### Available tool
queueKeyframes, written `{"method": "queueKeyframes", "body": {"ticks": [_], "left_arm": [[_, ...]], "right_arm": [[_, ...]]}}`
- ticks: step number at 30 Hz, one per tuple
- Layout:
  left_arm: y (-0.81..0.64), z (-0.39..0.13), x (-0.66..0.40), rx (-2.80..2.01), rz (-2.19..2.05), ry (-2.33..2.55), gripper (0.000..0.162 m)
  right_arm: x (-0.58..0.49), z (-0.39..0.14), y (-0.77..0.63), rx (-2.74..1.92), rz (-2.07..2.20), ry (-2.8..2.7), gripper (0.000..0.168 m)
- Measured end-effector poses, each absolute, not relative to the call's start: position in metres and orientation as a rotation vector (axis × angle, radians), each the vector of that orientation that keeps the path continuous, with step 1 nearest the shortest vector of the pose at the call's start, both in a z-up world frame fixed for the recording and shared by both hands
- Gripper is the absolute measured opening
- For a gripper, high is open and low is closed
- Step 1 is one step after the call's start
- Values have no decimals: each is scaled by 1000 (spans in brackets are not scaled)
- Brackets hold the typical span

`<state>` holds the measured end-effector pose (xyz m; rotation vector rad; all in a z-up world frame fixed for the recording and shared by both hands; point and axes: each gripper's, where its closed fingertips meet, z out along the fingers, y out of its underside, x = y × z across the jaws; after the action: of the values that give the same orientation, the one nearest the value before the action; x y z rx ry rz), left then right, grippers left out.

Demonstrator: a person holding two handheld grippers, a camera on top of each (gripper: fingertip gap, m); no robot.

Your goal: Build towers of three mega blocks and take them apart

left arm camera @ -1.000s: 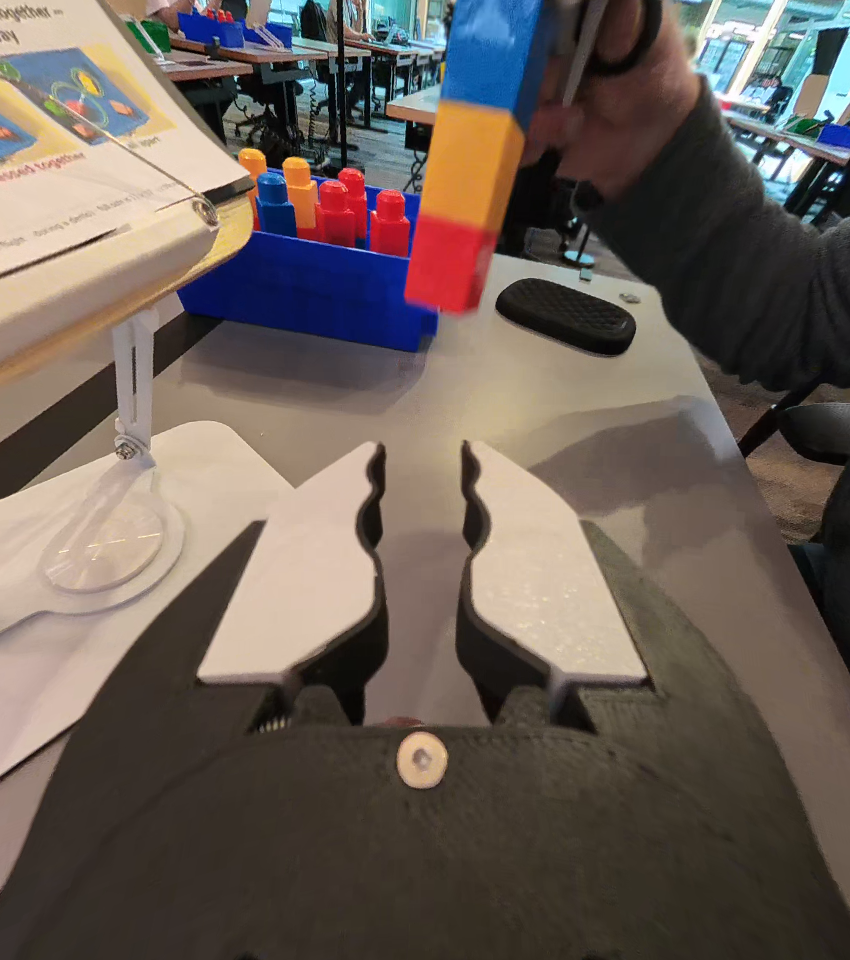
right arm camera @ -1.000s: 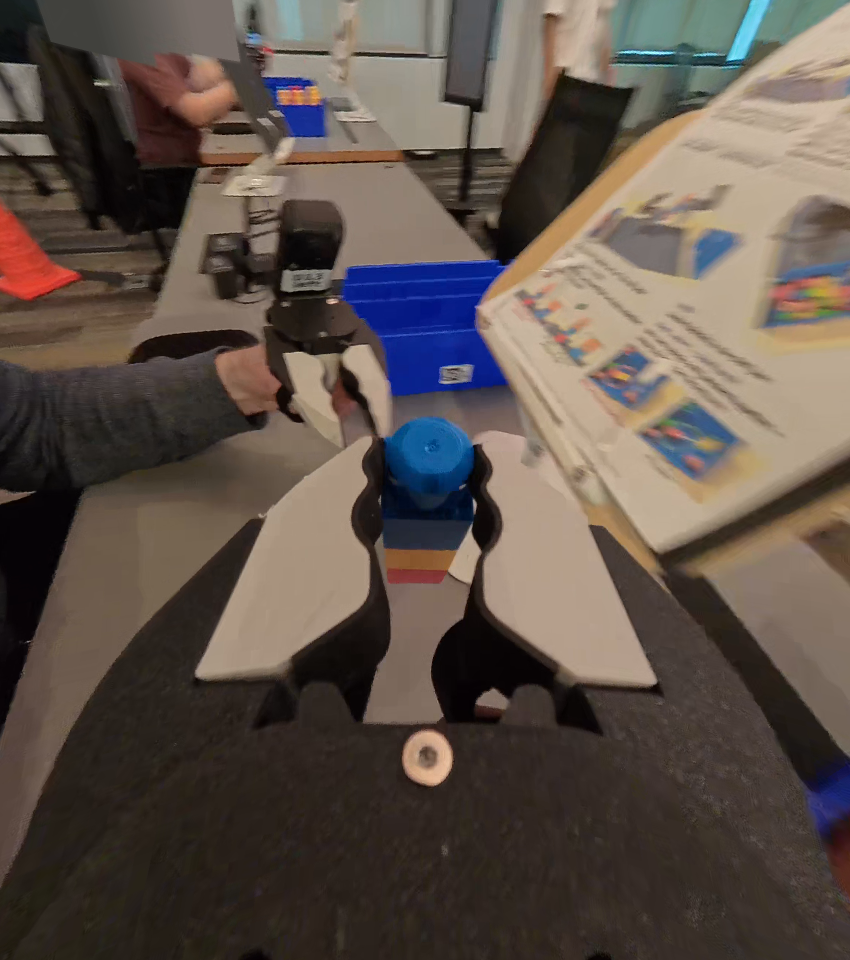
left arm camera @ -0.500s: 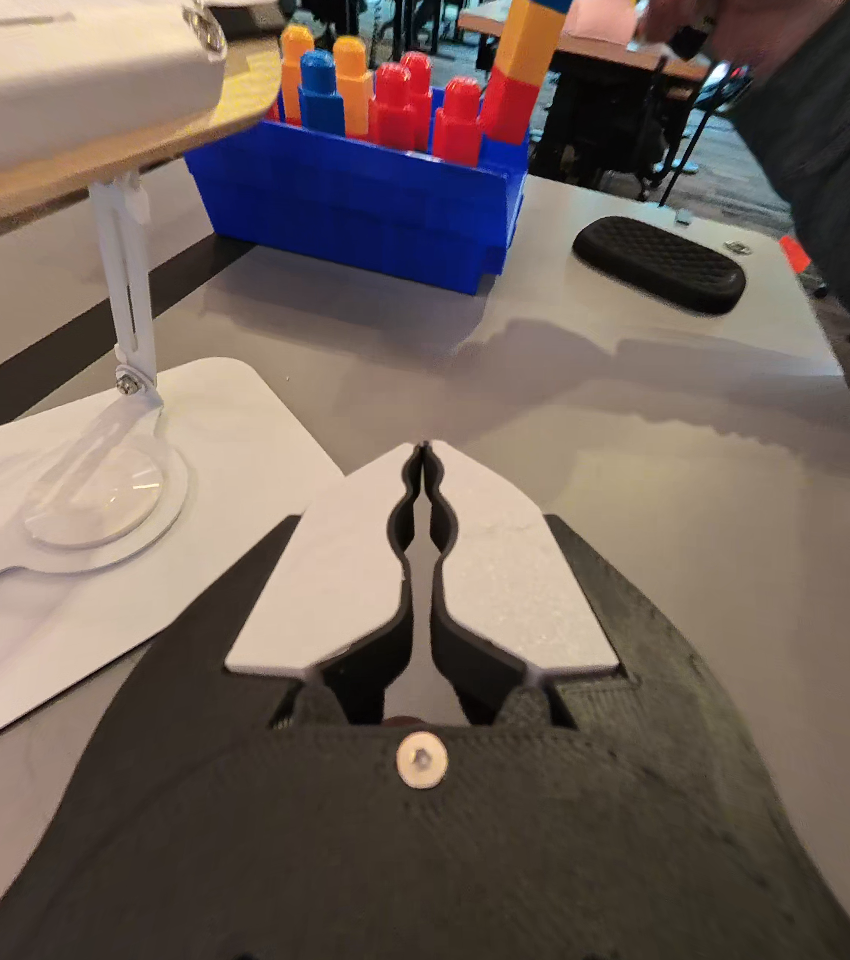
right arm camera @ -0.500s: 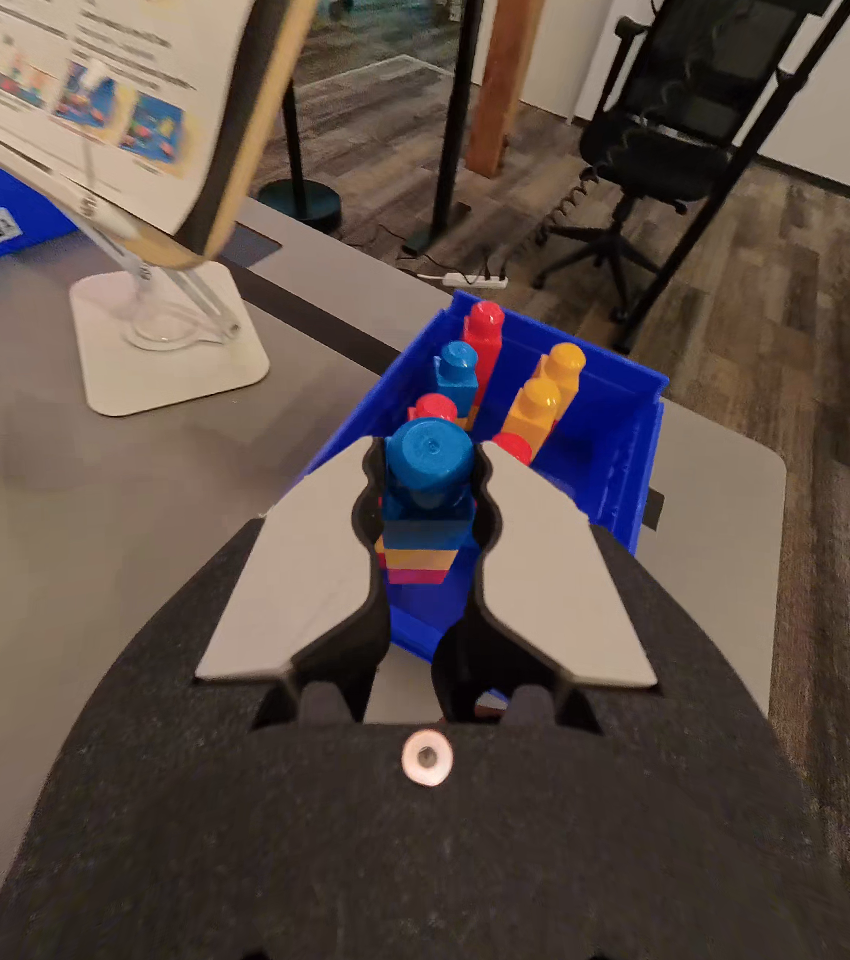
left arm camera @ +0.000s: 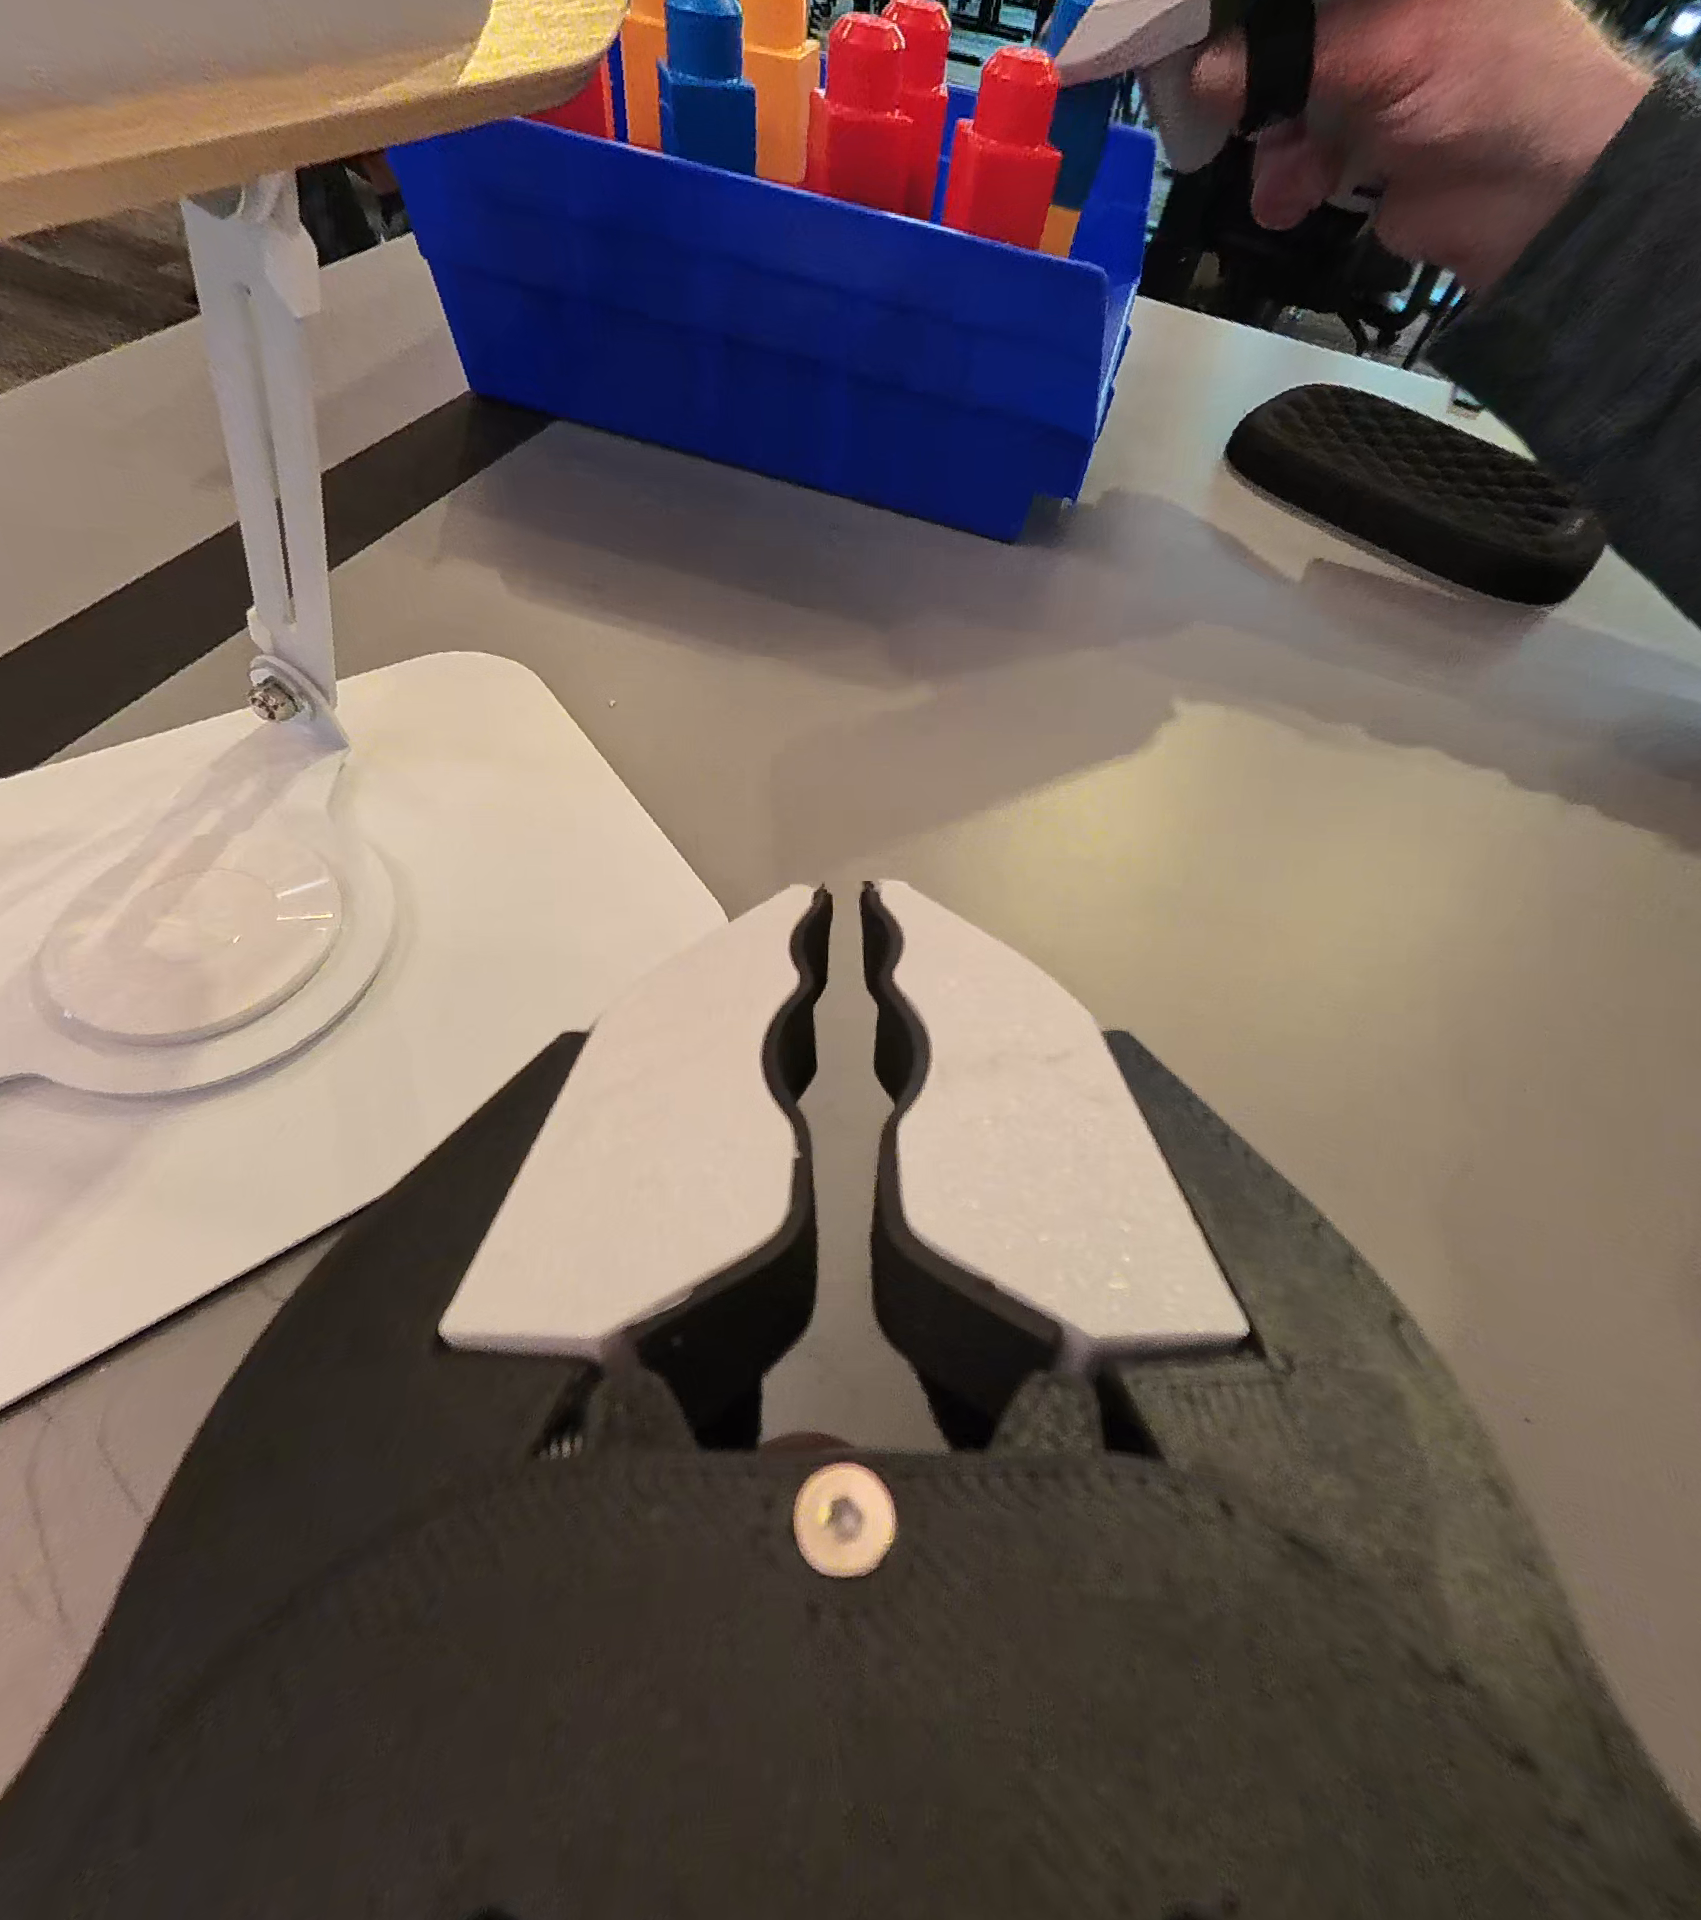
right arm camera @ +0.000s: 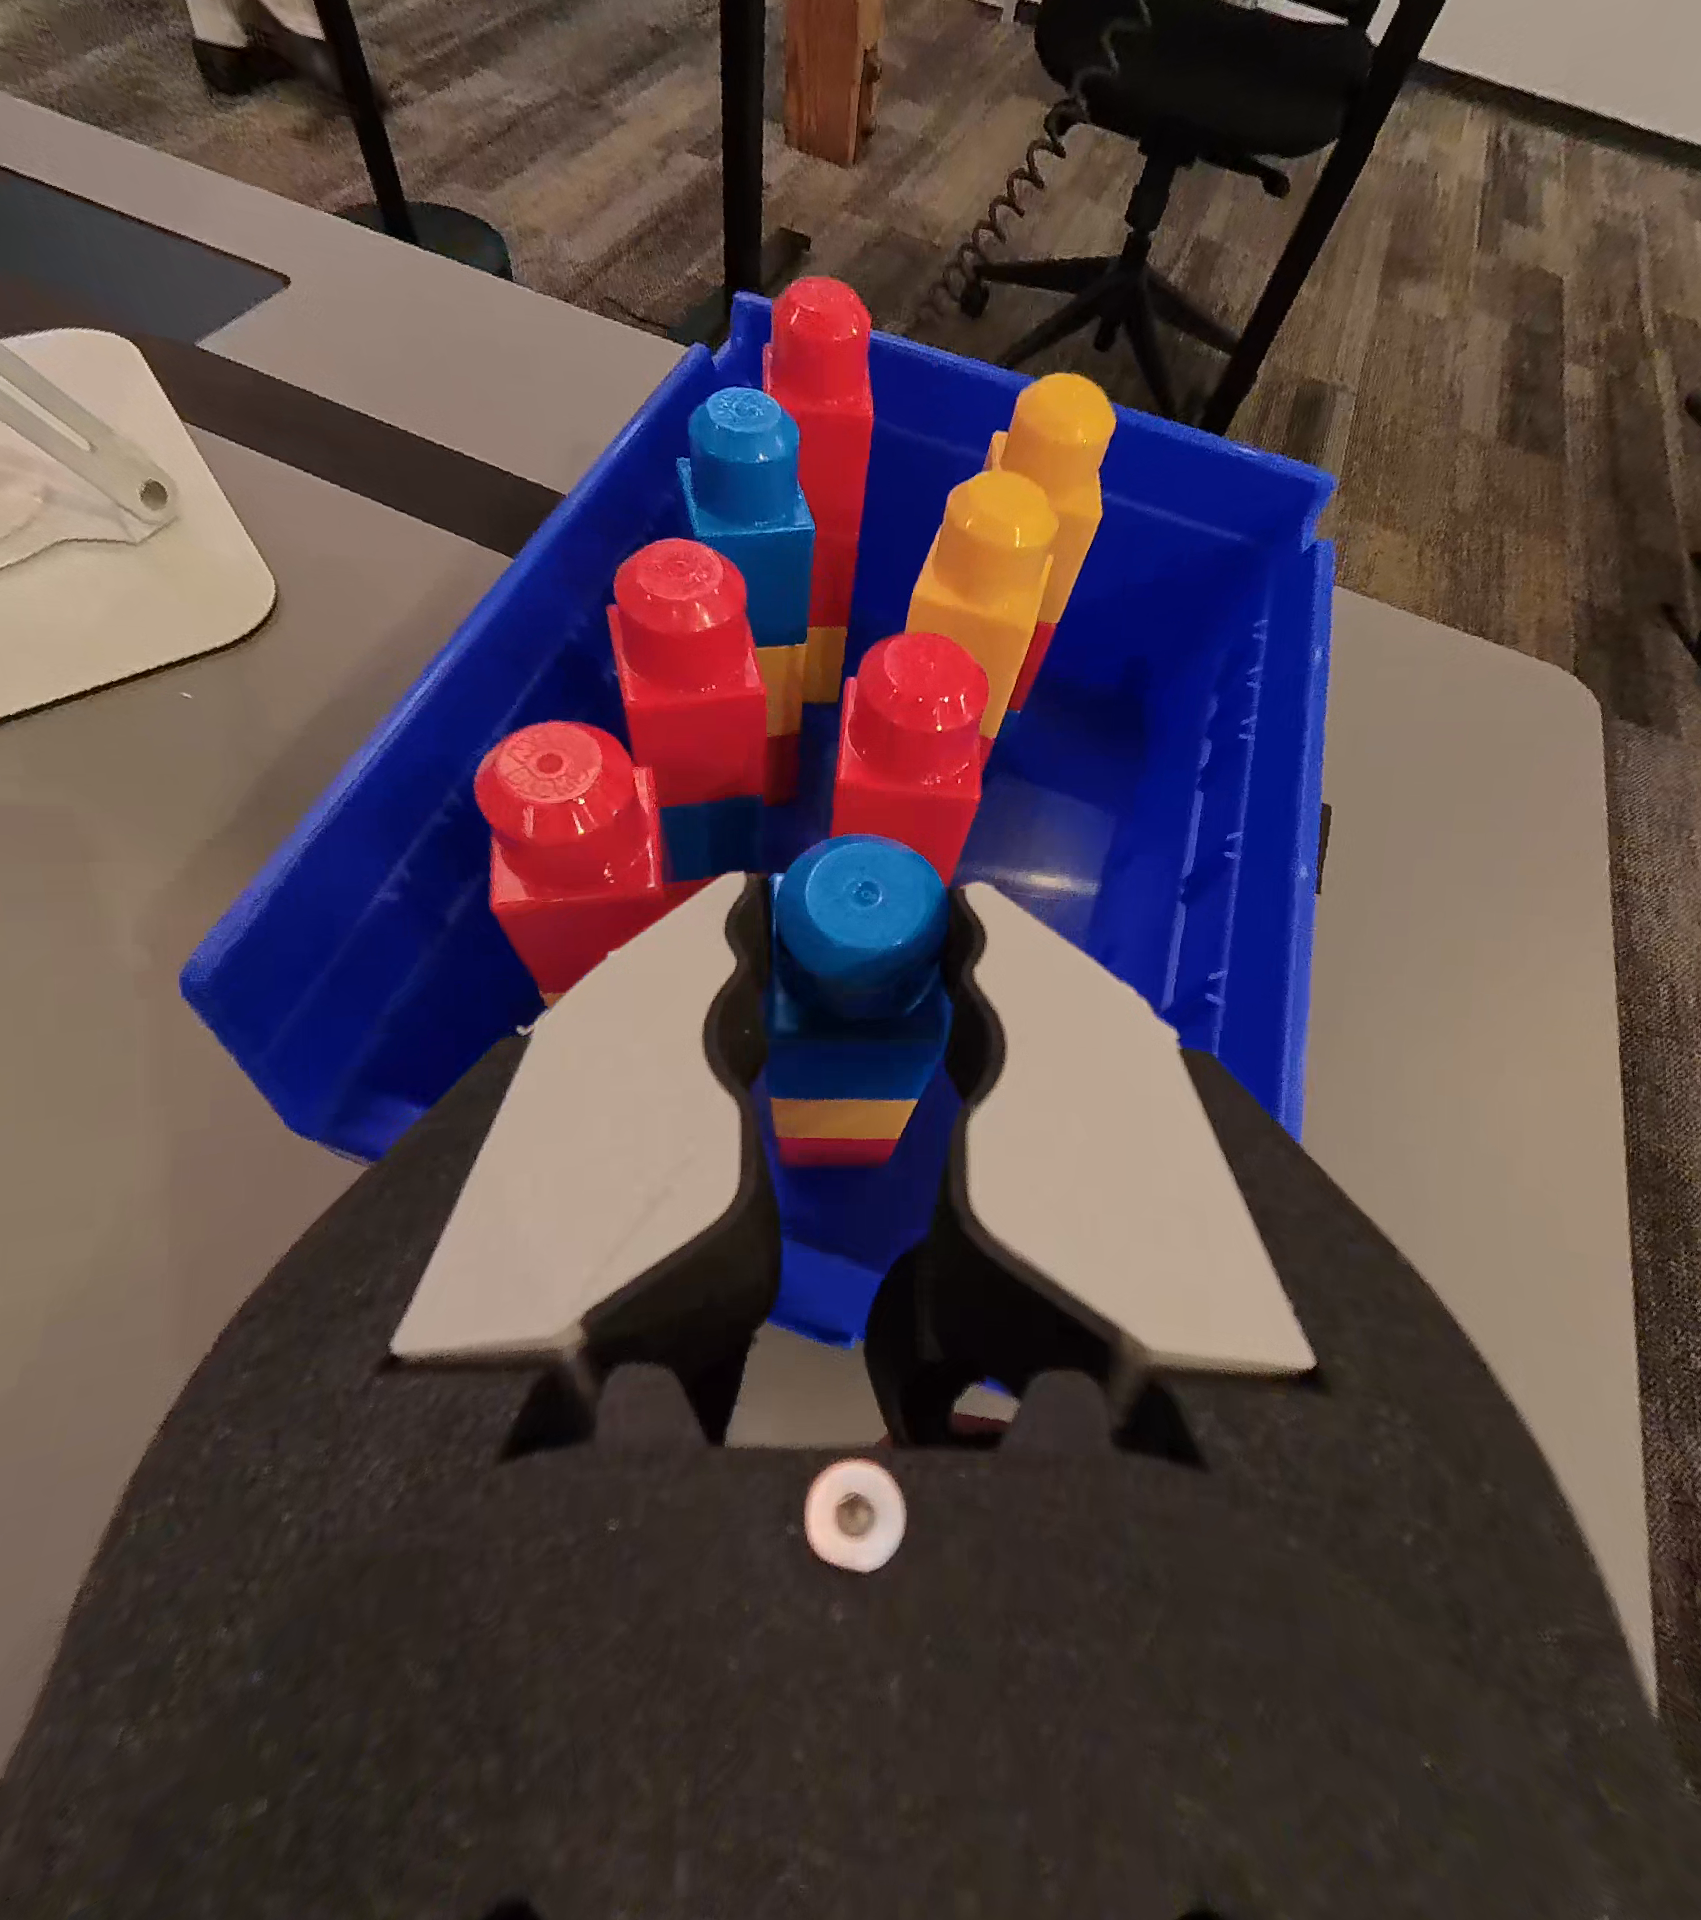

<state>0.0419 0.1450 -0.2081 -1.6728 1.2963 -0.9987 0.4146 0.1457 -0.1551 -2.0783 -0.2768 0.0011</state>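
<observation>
My right gripper (right arm camera: 858, 904) is shut on a three-block tower (right arm camera: 851, 1018), blue on top, then yellow, then red. It holds the tower inside the near right part of a blue bin (right arm camera: 1230, 727). Several finished towers (right arm camera: 690, 665) stand upright in the bin, topped red, blue or yellow. In the left wrist view my left gripper (left arm camera: 844, 889) is shut and empty, low over the grey table. The bin (left arm camera: 773, 343) with its towers stands ahead of it. The hand with the right gripper (left arm camera: 1178, 73) is above the bin's right end.
A white stand base (left arm camera: 233, 935) with a post carries a wooden board (left arm camera: 202, 114) at the left. A black padded rest (left arm camera: 1407, 499) lies right of the bin. The table's right edge (right arm camera: 1604, 935) runs just beyond the bin, with an office chair (right arm camera: 1199, 135) on the floor past it. Spacing between my two grippers at the tips: around 40 centimetres.
My right gripper has carried the tower from mid-air over the table down into the bin. My left gripper has closed from open to shut and moved closer to the bin.
</observation>
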Motion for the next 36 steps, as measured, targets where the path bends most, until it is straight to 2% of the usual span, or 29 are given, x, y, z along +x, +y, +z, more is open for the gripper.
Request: {"method": "queueKeyframes", "body": {"ticks": [11,18,22,26,29,33,36], "left_arm": [[143,-214,45,-1687,-1006,1309,11],[145,-213,45,-1692,-1007,1290,18],[151,-211,45,-1690,-968,1249,24],[162,-208,47,-1700,-917,1146,39],[170,-213,51,-1727,-845,1094,48],[181,-221,58,-1771,-710,1031,62],[183,-222,65,-1790,-691,971,78]], "right_arm": [[419,-169,154,-2119,49,-215,35],[422,-155,150,-2088,29,-208,44],[418,-126,138,-2012,-12,-210,45],[380,-91,118,-1908,-30,-289,44],[326,-82,107,-1855,8,-404,44],[247,-102,107,-1814,105,-541,45],[191,-134,119,-1815,169,-645,56]]}}
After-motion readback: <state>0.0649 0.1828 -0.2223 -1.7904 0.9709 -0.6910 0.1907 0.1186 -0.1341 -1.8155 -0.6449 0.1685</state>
